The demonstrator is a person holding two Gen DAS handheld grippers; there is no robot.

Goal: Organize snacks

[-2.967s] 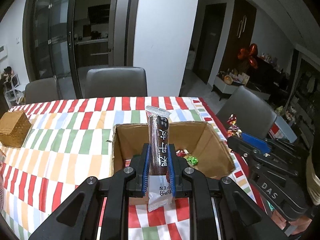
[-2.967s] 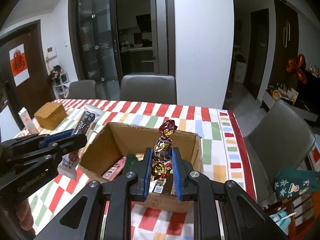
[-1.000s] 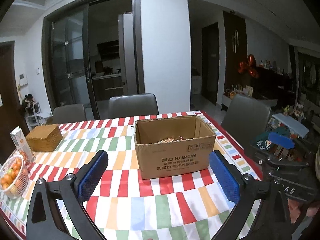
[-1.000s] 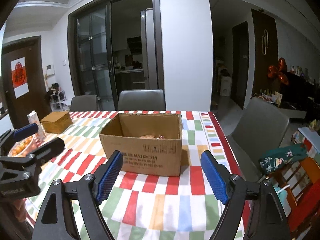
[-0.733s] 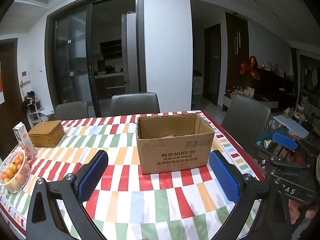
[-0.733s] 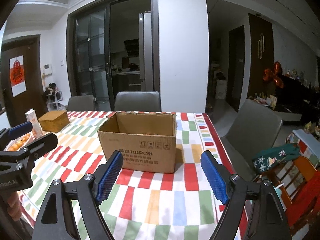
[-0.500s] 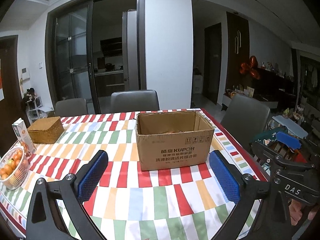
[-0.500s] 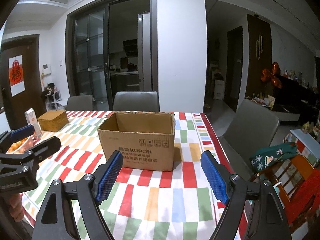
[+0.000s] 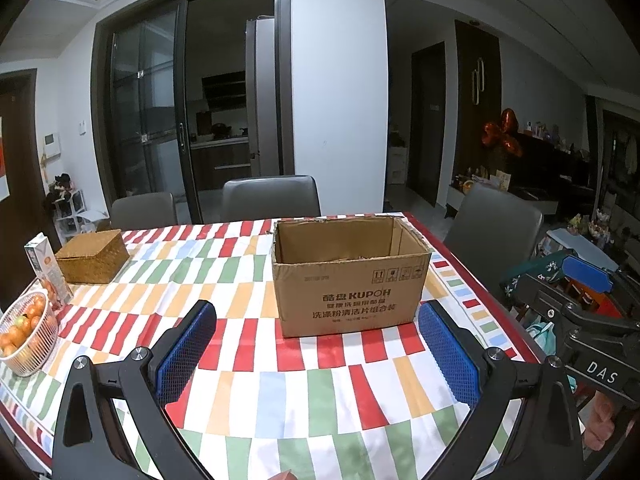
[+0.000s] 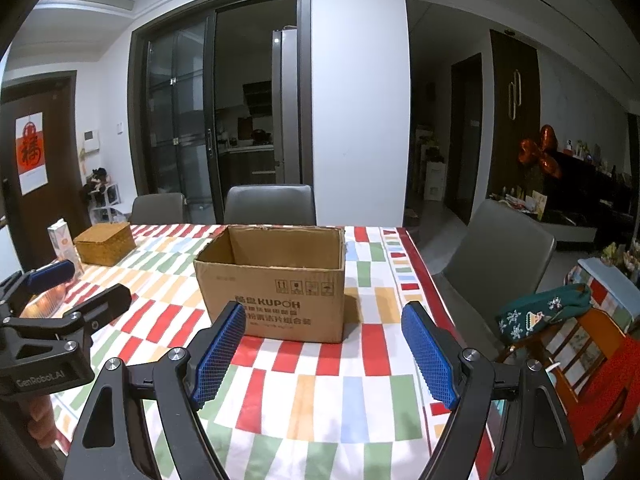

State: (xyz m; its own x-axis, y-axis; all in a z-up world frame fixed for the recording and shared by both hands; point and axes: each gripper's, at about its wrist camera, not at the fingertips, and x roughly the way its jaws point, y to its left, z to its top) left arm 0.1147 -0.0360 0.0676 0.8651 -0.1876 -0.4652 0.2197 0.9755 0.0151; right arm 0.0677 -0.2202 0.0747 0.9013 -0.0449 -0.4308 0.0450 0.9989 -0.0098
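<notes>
I am holding my left hand-held gripper (image 9: 316, 344) back from the worktop (image 9: 280, 396), its blue pads spread wide with nothing between them. Far to the left, a white basket of oranges (image 9: 24, 336) is sitting at the worktop's edge with a juice carton (image 9: 46, 276) just behind it and a woven box (image 9: 93, 256) beyond; none of these looks like part of my job. Moving right, the open cardboard box (image 9: 348, 276) is standing upright mid-worktop, flaps cut away, so I judge it is serving as the snack bin. From this low angle I cannot see what is lying inside. My right hand-held gripper (image 10: 324, 344) is likewise gaping wide and gripping nothing, facing that box (image 10: 276, 284). No loose snacks are showing on the striped cloth (image 10: 352, 400), so the sorting seems about finished.
</notes>
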